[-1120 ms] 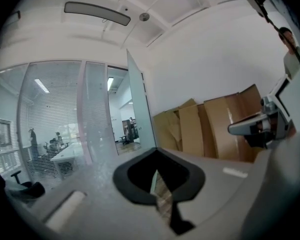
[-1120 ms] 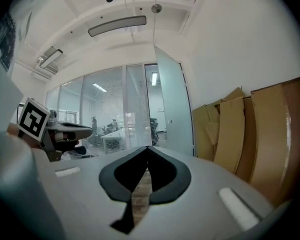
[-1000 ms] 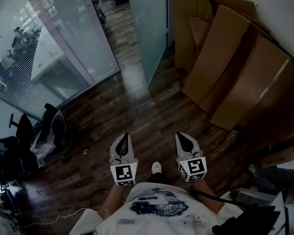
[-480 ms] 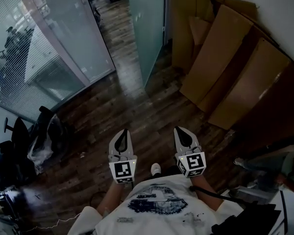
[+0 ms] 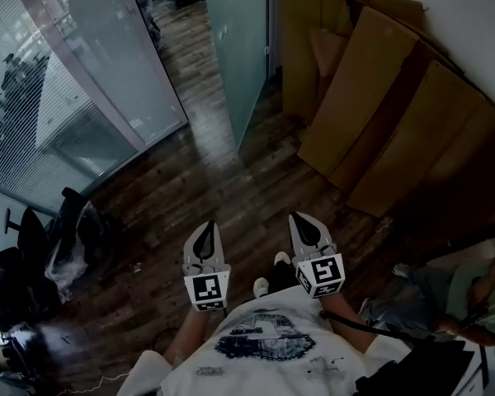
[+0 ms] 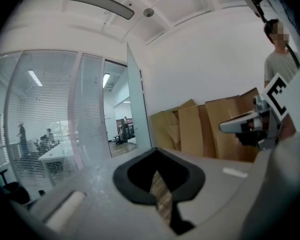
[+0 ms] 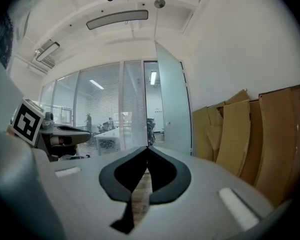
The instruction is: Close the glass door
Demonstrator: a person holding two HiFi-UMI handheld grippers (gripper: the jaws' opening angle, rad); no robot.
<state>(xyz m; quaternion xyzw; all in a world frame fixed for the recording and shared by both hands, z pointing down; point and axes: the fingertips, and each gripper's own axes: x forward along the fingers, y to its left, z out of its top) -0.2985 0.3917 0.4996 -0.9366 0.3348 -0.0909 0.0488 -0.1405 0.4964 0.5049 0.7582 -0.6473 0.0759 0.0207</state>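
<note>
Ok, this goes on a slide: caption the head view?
Left hand-held gripper and right hand-held gripper, both shut and empty, face the open glass door; flattened cardboard leans at right.

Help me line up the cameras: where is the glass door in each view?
Head view: glass door at top centre.
Left gripper view: glass door just left of centre.
Right gripper view: glass door just right of centre.
Shared landmark: cardboard sheets leaning right of it.
</note>
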